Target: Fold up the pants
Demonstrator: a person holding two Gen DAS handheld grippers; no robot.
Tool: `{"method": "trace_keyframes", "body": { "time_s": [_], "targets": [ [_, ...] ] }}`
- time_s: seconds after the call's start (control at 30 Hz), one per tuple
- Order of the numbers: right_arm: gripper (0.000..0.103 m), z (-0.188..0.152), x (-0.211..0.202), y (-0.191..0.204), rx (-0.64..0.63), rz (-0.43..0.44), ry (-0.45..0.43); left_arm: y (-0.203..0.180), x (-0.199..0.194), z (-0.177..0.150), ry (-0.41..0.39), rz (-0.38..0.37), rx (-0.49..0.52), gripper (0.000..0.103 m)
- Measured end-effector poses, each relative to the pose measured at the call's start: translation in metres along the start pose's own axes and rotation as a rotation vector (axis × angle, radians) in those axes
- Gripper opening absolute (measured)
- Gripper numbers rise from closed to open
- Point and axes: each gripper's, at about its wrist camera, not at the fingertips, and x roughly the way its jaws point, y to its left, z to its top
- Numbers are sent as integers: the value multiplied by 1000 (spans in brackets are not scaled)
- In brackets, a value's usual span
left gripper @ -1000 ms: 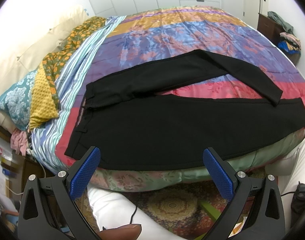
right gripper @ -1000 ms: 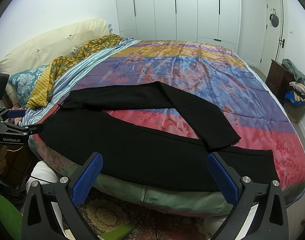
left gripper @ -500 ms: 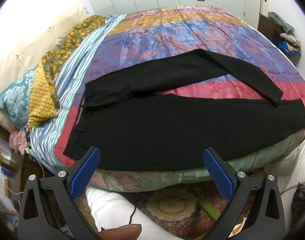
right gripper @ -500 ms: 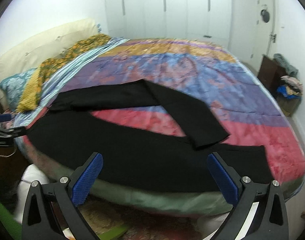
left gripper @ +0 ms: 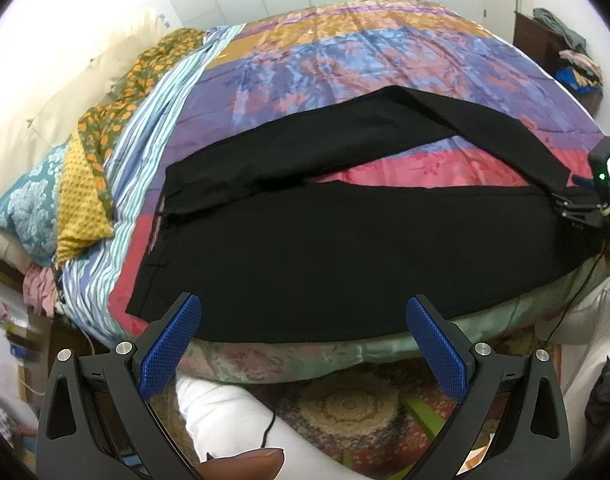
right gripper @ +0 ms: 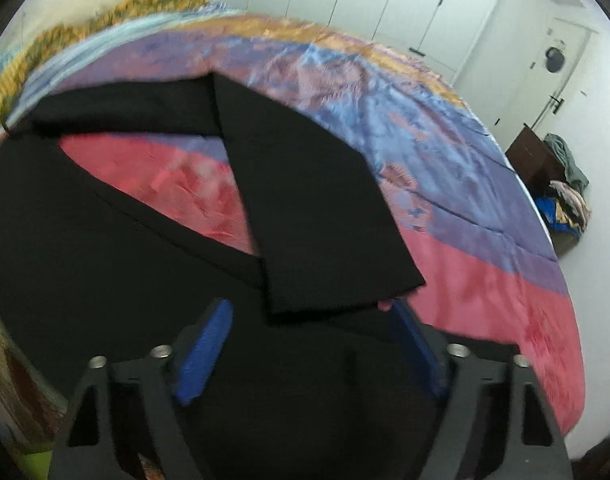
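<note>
Black pants (left gripper: 345, 248) lie spread along the near edge of the bed with its colourful quilt (left gripper: 345, 52), waist to the left. The far leg (right gripper: 305, 208) bends back across the quilt, and its hem rests on the near leg. My left gripper (left gripper: 303, 320) hangs open just off the bed edge, in front of the near leg and holding nothing. My right gripper (right gripper: 311, 312) is low over the pants (right gripper: 85, 240), its jaws closing either side of that hem, the pads clear of the cloth. In the left wrist view its black fingers (left gripper: 569, 206) reach in at the far right.
Pillows (left gripper: 29, 200) and a yellow patterned cloth (left gripper: 85, 184) lie along the bed's left side. A dark dresser (right gripper: 533, 156) piled with clothes stands by the right wall, near white wardrobe doors (right gripper: 385, 0). Below the bed edge are a rug (left gripper: 345, 412) and a person's white-clad leg (left gripper: 225, 420).
My right gripper has dropped and moved in over the pants to the hem of the bent leg, and its jaws have narrowed. My left gripper has kept its place.
</note>
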Motion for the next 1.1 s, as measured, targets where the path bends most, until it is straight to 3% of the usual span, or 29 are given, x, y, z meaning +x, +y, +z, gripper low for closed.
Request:
{"method": "trace_keyframes", "body": {
  "time_s": [0.03,0.07,0.1,0.23,0.33,0.37,0.4,0.47,0.5,0.6,0.67,0.8,0.97,1.03,1.1],
  "targets": [
    [59,1,9,-3,-7,3,12,2,2,0,8,3,-5,102],
    [33,3,15,-7,-9,34,25,3,5,0,18,6,-10,102],
    [13,7,15,-12,-1,35,22,4,8,0,26,8,-12,102],
    [13,64,-3,-66,16,-62,-91,0,20,3,56,2,-1,102],
    [14,134,4,-148,79,-240,-146,-9,23,8,47,0,25,102],
    [25,157,11,-181,126,-318,-144,-9,23,10,44,-1,27,102],
    [46,172,19,-207,168,-411,-117,-9,23,11,41,-3,26,102],
    [65,180,24,-237,259,-467,-97,-6,27,12,41,-8,10,102],
    [65,178,25,-245,309,-457,-98,-5,31,13,48,-10,2,102],
    [66,162,39,-226,363,-342,-80,2,49,11,98,-27,-22,102],
    [66,154,59,-180,314,-220,-47,1,58,11,118,-28,-14,102],
    [65,168,89,-52,210,167,-40,-4,61,15,108,-17,9,102],
    [66,219,88,146,75,748,-36,0,67,21,121,-5,-16,102],
    [68,234,98,201,54,904,27,2,72,21,137,2,-22,102],
    [68,244,116,242,25,978,105,4,78,22,155,17,-19,102]
  ]
}}
